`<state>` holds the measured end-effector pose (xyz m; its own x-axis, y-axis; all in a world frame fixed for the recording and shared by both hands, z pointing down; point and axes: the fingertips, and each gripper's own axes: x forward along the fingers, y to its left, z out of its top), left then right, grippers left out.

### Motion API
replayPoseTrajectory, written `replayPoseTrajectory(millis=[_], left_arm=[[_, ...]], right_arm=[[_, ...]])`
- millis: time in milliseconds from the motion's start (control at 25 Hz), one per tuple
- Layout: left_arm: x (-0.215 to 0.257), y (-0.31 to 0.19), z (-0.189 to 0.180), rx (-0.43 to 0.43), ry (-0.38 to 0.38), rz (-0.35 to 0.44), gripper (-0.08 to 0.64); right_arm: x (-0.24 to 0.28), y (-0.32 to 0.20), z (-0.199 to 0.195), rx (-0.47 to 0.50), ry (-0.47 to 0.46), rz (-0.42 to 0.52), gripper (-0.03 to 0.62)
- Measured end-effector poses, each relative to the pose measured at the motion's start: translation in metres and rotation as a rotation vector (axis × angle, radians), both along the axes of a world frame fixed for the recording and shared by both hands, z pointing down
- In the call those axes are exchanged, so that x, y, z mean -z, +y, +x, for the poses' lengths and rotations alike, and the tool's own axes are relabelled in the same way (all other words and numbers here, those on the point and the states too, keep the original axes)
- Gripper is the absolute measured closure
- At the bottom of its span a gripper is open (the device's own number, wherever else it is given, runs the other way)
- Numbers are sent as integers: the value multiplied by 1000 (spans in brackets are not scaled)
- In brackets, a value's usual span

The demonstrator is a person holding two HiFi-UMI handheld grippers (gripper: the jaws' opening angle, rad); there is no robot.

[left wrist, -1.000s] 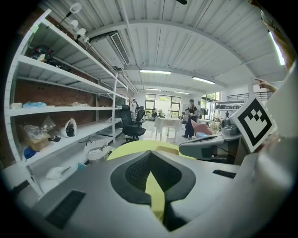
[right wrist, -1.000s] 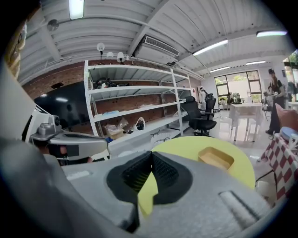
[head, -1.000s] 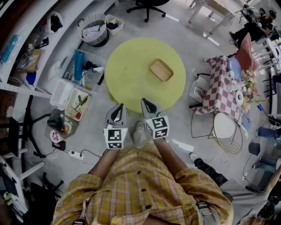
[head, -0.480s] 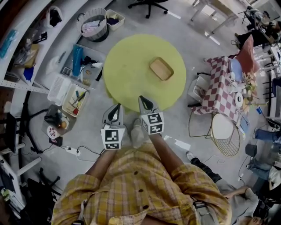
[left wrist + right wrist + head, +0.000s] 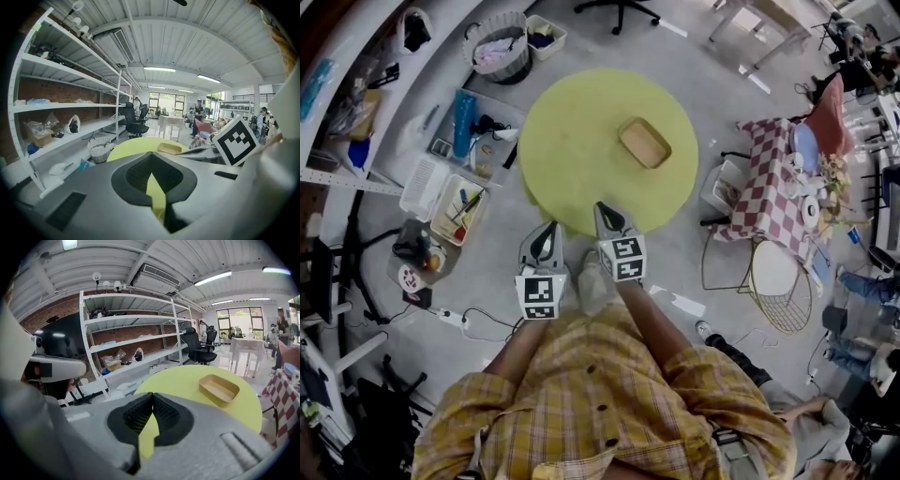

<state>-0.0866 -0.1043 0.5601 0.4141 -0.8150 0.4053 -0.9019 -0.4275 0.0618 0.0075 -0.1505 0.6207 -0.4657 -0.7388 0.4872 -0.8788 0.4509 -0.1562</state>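
A round yellow-green table stands ahead of me with a shallow tan tray on its right half. My left gripper hangs just short of the table's near edge, jaws shut and empty. My right gripper reaches over that near edge, also shut with nothing in it. In the left gripper view the table and tray lie beyond the closed jaws. In the right gripper view the tray sits to the right on the table.
White shelving with boxes runs along the left, open bins and cables on the floor beside it. A laundry basket stands beyond the table. A checkered-cloth table and wire chair stand right. People sit far back.
Both grippers have edged forward toward the table; the right one now reaches over its near edge. Jaws stay shut.
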Motion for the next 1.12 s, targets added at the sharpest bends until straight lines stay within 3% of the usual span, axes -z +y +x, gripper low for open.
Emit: replayPoseTrajectory(millis=[360, 440, 720, 800, 1120], left_arm=[[-4, 4, 1, -3, -2, -10, 557], [-6, 6, 1, -4, -3, -12, 557], [-8, 11, -1, -8, -6, -21, 557], [-9, 12, -1, -9, -10, -25, 557], [-15, 10, 2, -21, -14, -35, 557]], right_arm=[[-22, -4, 2, -11, 26, -40, 592], [-25, -6, 0, -6, 27, -44, 541], [-36, -12, -5, -8, 34, -59, 537], [-41, -12, -6, -3, 37, -73, 503], [-66, -18, -6, 22, 77, -110, 468]])
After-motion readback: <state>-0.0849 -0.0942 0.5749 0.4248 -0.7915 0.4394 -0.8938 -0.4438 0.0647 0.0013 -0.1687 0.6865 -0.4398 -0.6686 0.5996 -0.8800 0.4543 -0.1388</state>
